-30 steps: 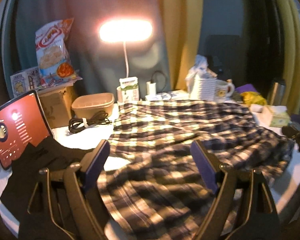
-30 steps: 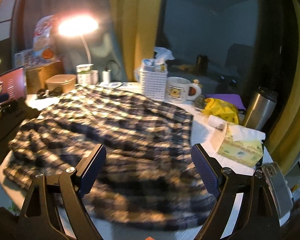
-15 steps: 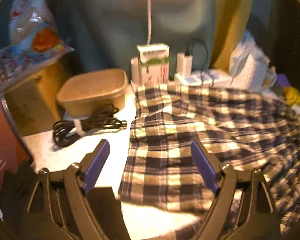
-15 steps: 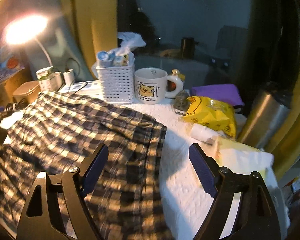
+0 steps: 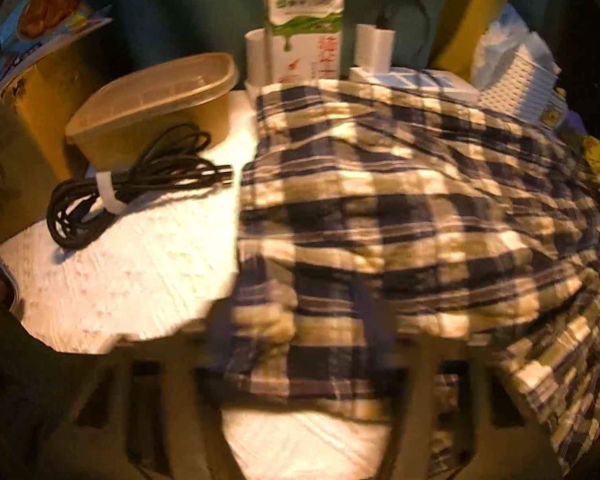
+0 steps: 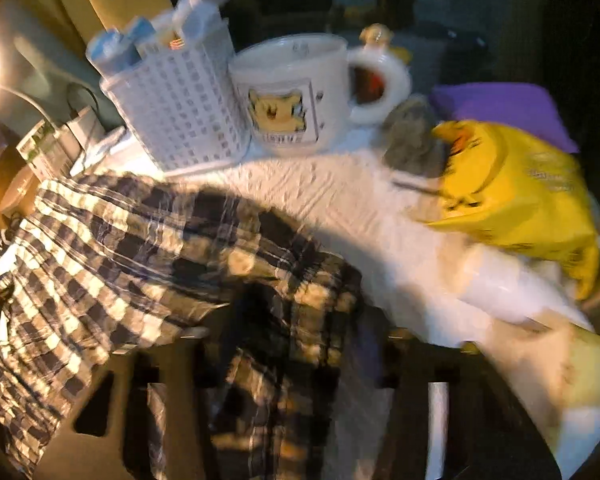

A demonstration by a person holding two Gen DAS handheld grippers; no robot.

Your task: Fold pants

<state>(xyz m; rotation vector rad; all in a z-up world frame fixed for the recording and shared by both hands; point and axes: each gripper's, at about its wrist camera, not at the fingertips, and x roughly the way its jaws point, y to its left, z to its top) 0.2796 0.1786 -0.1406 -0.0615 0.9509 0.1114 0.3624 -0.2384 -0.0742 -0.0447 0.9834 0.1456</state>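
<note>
The left gripper (image 5: pixel 296 340) is closing with a corner of the plaid pants (image 5: pixel 400 208) bunched between its jaws. The right gripper (image 6: pixel 296 340) is closing likewise on the opposite edge. The pants spread across the white table (image 5: pixel 140 264), a mug (image 6: pixel 292 92) beyond.

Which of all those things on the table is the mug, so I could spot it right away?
Start from the plaid pants spread over the white table cover and look past their far edge. Beside the white lattice basket stands the mug: wide, white, the only thing with a yellow cartoon animal on its side and a looped handle.
</note>
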